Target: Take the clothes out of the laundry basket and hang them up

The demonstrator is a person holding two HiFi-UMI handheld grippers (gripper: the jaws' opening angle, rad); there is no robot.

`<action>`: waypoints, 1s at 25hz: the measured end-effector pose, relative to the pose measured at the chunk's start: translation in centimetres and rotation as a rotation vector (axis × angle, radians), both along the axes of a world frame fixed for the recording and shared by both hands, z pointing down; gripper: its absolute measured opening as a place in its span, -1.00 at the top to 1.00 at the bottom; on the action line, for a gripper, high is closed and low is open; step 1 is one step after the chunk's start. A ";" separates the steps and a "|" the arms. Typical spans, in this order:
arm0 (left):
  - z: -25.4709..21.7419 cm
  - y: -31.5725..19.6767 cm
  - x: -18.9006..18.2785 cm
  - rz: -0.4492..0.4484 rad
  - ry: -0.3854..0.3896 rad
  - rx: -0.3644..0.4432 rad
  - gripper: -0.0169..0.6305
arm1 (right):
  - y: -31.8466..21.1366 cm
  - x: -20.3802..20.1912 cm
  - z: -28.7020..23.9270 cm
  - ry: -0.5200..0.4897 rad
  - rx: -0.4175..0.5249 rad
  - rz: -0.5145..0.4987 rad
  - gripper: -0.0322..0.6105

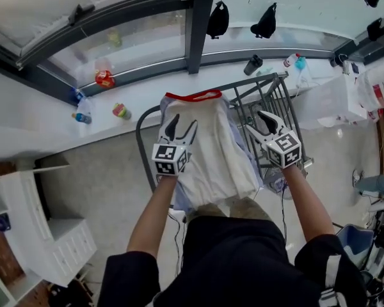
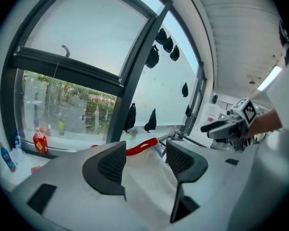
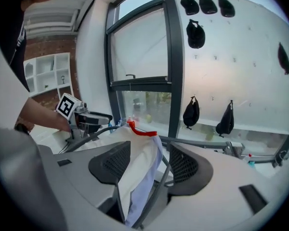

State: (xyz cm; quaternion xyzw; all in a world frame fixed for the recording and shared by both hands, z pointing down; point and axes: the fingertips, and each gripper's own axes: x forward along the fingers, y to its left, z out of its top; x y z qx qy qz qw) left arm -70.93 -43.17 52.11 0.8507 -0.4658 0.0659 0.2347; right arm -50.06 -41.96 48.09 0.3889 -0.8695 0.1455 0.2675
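Left gripper: jaws apart, pads on nothing. Right gripper: jaws wide apart, also empty.

Both hover over the white cloth, which lies draped across the rack by the window. Its red trim is at the far edge, and a bluish layer peeks out underneath on the right.

My read: light, soft and limp, likely to sag and slip off the bars if pulled by one corner. I would pinch near the trimmed edge, one gripper per side.

No basket shows in any view, so I cannot tell what is in it.
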 end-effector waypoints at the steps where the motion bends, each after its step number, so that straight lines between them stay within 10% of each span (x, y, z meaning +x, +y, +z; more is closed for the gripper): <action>1: -0.5 0.5 0.8 0.004 0.025 -0.002 0.20 | 0.9 1.0 -0.2 -0.012 -0.002 0.024 0.21; 10: -5.3 5.4 12.4 0.138 0.055 0.056 0.24 | 8.6 14.0 -5.3 -0.140 0.115 0.302 0.23; 17: -7.2 12.4 22.7 0.270 0.120 0.010 0.66 | 18.0 29.2 -7.5 -0.281 0.160 0.599 0.82; 25: -6.3 20.5 37.1 0.366 0.055 -0.026 0.89 | 32.6 47.9 -4.8 -0.275 0.167 0.810 0.90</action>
